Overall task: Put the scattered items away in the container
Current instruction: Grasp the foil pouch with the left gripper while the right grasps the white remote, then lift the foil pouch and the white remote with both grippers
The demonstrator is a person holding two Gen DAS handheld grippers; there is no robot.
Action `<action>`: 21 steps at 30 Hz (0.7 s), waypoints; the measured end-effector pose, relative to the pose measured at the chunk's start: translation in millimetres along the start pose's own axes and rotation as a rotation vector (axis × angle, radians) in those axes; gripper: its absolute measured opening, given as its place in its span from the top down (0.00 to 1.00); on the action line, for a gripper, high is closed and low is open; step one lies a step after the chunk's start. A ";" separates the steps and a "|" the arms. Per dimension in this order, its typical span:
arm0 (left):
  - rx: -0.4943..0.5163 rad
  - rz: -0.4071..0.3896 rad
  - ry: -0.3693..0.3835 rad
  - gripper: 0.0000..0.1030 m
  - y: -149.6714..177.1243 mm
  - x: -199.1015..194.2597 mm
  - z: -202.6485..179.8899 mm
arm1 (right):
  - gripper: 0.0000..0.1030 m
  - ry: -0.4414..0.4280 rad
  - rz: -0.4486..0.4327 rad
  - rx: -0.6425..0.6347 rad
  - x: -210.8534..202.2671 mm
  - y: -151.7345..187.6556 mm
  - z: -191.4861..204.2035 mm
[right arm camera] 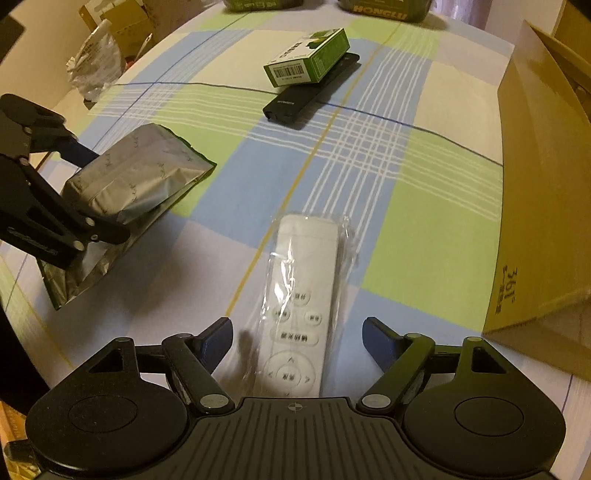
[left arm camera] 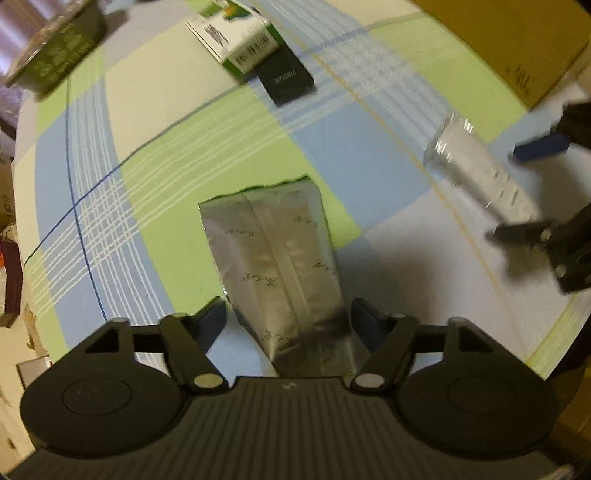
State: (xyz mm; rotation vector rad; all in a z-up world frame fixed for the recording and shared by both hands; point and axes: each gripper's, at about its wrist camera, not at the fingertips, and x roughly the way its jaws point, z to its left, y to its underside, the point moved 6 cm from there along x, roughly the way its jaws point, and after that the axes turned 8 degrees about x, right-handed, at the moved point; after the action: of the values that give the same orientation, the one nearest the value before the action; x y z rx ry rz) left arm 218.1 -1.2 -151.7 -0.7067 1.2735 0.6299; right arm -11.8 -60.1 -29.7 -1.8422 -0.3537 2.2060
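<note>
Nearest, each of the two grippers straddles one item on the checked tablecloth (right arm camera: pixel 369 155): the left gripper (left arm camera: pixel 288 317) has its fingers spread to either side of one silver foil pouch (left arm camera: pixel 280 266), and the right gripper (right arm camera: pixel 297 334) has its fingers spread to either side of one white remote control (right arm camera: pixel 299 302) sealed in clear plastic, neither visibly clamped. Farther out, one green-and-white carton (right arm camera: pixel 308 59) lies on top of one black remote control (right arm camera: pixel 310 90). One cardboard box (right arm camera: pixel 543 192) stands at the right edge of the table, and two green packages (right arm camera: pixel 384 9) lie at the far edge.
</note>
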 end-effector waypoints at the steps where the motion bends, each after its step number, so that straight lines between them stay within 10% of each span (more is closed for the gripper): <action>1: 0.006 0.007 0.012 0.37 0.4 3.2 0.5 | 0.20 -0.003 0.000 -0.001 1.2 -1.2 -0.1; 11: 0.207 -0.024 0.084 0.71 6.1 -13.1 -17.1 | 0.20 -0.012 0.016 -0.008 10.0 -6.9 -4.6; 21: 0.226 -0.032 0.063 0.59 19.9 -14.5 -21.2 | 0.26 0.012 0.020 -0.033 10.5 -1.0 -5.0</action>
State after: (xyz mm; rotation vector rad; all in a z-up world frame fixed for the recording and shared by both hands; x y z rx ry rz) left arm 187.0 -5.3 -142.9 -0.5625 1.3636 0.4320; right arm -8.6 -55.5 -39.9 -1.8825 -0.3735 2.2144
